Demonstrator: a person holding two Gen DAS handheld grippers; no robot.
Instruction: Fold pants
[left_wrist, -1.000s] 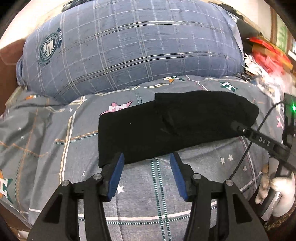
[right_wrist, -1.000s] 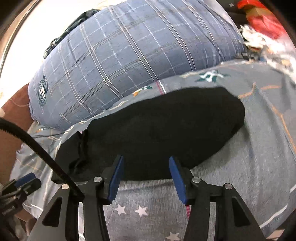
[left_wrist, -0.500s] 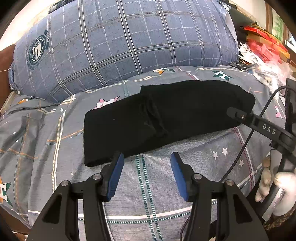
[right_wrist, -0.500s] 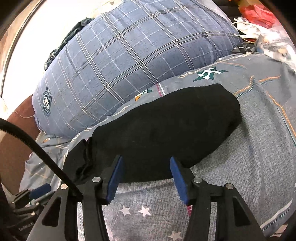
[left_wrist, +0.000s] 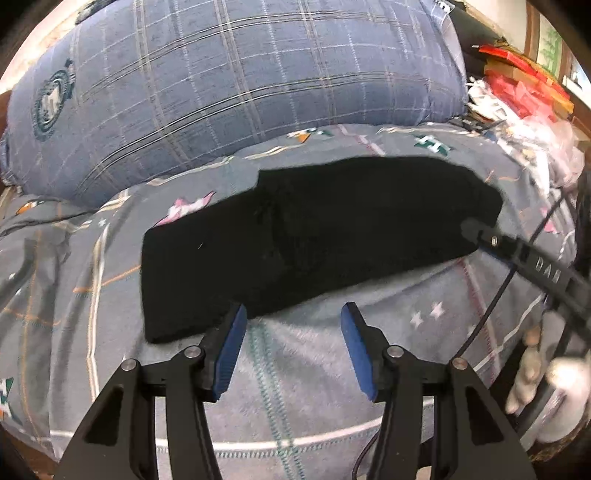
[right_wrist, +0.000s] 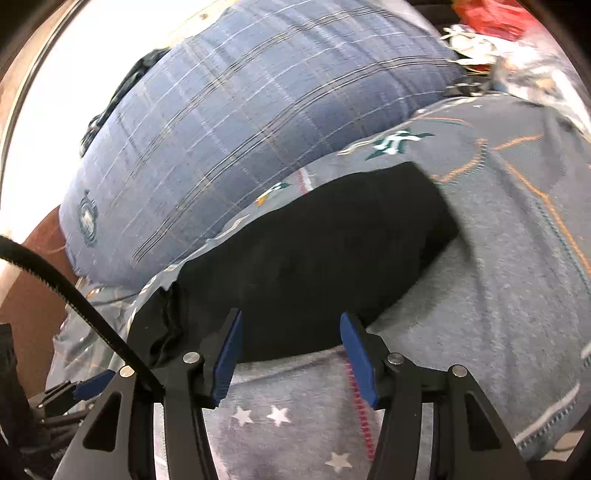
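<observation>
On soft grey patterned bedding (left_wrist: 303, 376), black pants (left_wrist: 295, 240) lie folded oblong; left gripper (left_wrist: 291, 332) and right gripper (right_wrist: 290, 339) both gape, empty.

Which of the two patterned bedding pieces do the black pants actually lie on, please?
The black pants lie on the grey star-printed quilt, not on the blue plaid pillow, which bulges behind them and carries a round crest.
</observation>
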